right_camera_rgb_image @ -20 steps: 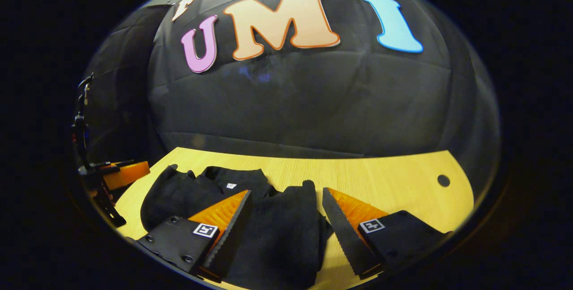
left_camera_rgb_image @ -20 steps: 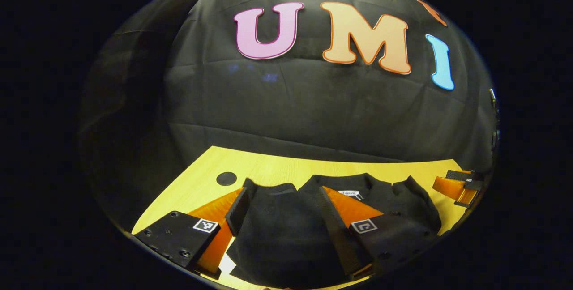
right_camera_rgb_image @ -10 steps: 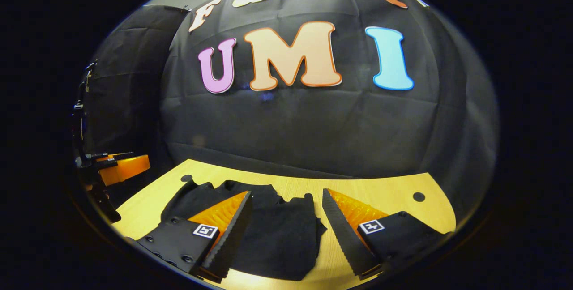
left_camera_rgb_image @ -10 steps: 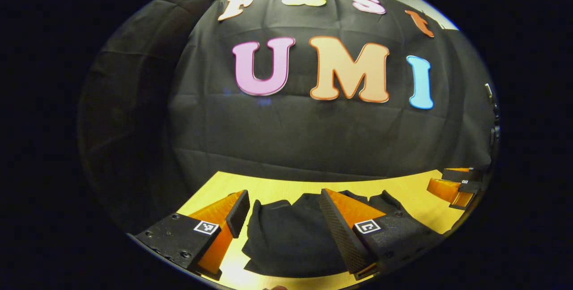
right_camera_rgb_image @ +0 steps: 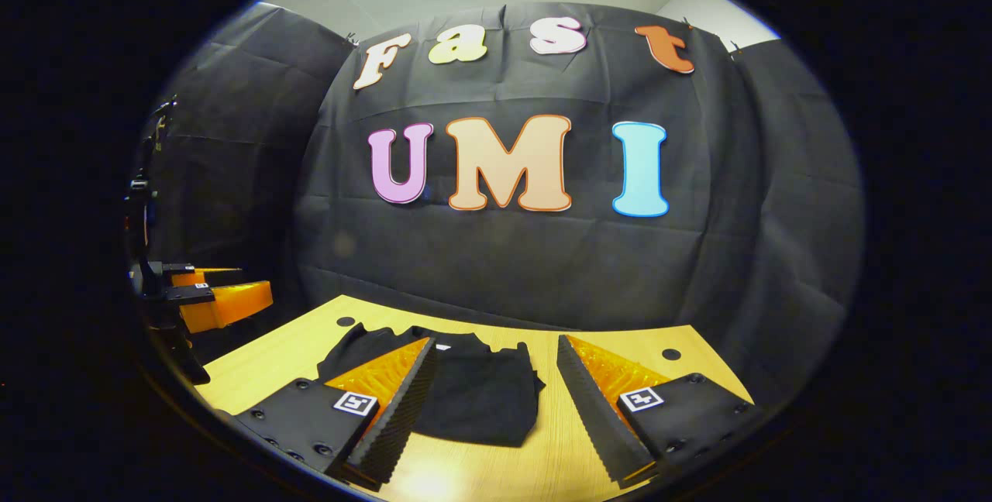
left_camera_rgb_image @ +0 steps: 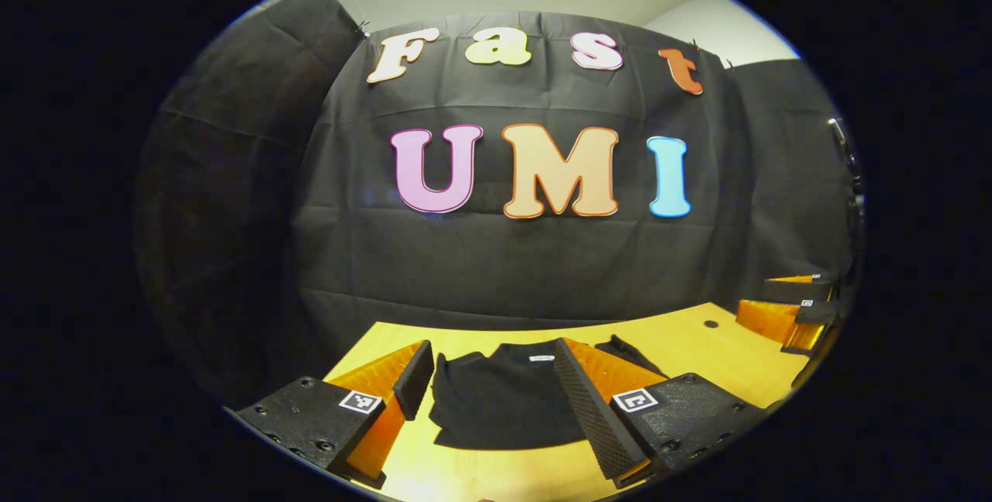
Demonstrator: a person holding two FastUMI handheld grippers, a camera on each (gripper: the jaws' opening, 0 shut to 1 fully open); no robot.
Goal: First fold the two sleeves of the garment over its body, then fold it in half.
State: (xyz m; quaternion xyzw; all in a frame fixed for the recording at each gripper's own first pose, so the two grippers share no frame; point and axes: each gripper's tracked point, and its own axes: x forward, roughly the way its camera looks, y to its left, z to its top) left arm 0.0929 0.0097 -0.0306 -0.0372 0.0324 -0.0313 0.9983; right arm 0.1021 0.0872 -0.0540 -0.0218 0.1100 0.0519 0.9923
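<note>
Clearly the garment (right_camera_rgb_image: pixel 474 393) is soft, light stuff: a dark knit lying limp on the yellow wooden table (right_camera_rgb_image: pixel 620 343), bunched into a compact heap with rumpled edges rather than any crisp crease. In the right gripper view it sits at about seven o'clock from the picture's centre, partly behind that gripper's own left finger; in the left gripper view the garment (left_camera_rgb_image: pixel 500 405) lies at six o'clock, between the two fingers but farther out on the table, not touched by them. The left gripper (left_camera_rgb_image: pixel 496 397) stands wide, holding nothing, and the right gripper (right_camera_rgb_image: pixel 496 401) is likewise spread wide and empty, both raised clear of the cloth. The other gripper shows at the rim of each view, off toward three o'clock in the left view and nine o'clock in the right. A small pale tag (left_camera_rgb_image: pixel 542 359) marks the neckline at the far edge of the heap. My guess is that cloth like this will sag and slide on itself, so a pinch should take a hem or corner through all layers, low against the table, not the slack middle. It looks already folded down, though whether the halves sit square I cannot tell; loose flaps at the far side could flop open if lifted fast.
</note>
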